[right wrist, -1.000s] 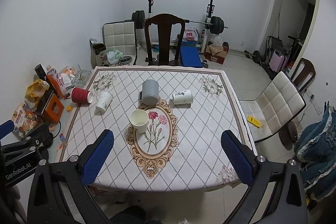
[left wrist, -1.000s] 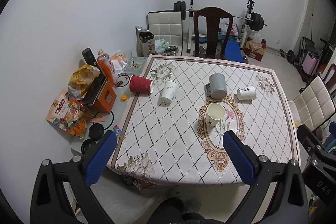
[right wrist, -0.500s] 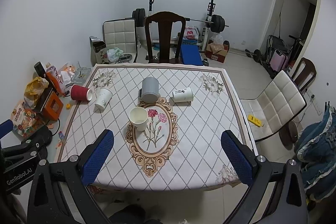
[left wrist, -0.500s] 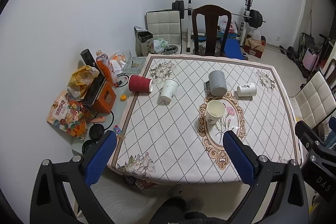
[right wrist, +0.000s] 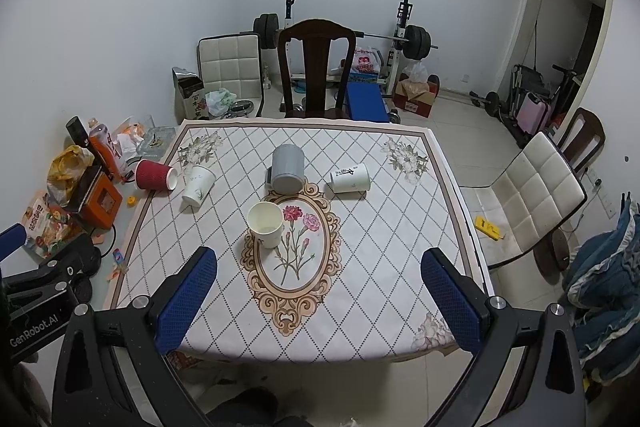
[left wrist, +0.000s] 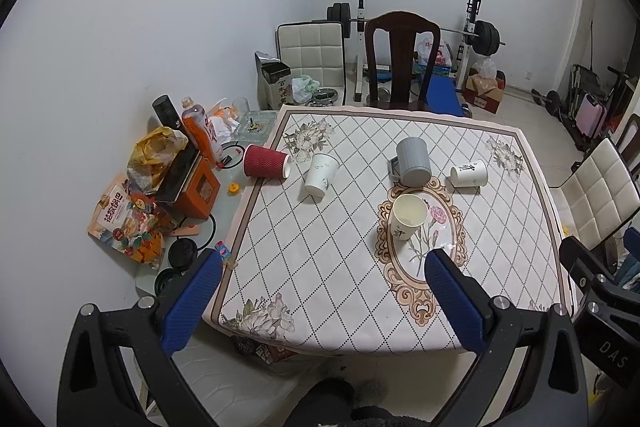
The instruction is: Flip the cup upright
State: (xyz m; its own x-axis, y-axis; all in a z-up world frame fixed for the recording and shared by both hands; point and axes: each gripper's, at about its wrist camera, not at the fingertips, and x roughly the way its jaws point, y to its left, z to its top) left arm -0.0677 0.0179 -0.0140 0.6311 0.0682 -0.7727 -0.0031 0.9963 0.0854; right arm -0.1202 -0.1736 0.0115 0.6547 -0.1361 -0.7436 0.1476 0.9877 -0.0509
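Barely begun: both grippers wide open, empty, well short of the cups.

Left gripper (left wrist: pixel 322 293) & right gripper (right wrist: pixel 318 291) hover off the near edge of the table (right wrist: pixel 360 307); jaws spread full, holding nothing. W/ respect to the right jaws: cream paper cup (right wrist: pixel 265 224) stands upright, mouth up, ahead & a bit left of centre. Beyond it the grey mug (right wrist: pixel 287 169) sits upside down. White cup (right wrist: pixel 349 178) lies on its side ahead, centre-right. Far ahead-left, red cup (right wrist: pixel 154 175) lies on its side at the table edge, w/ another white cup (right wrist: pixel 198 185) just beside it, tipped. So approx one cup looks upright; four look left to flip, none gripped yet. Which goes next, can't tell.
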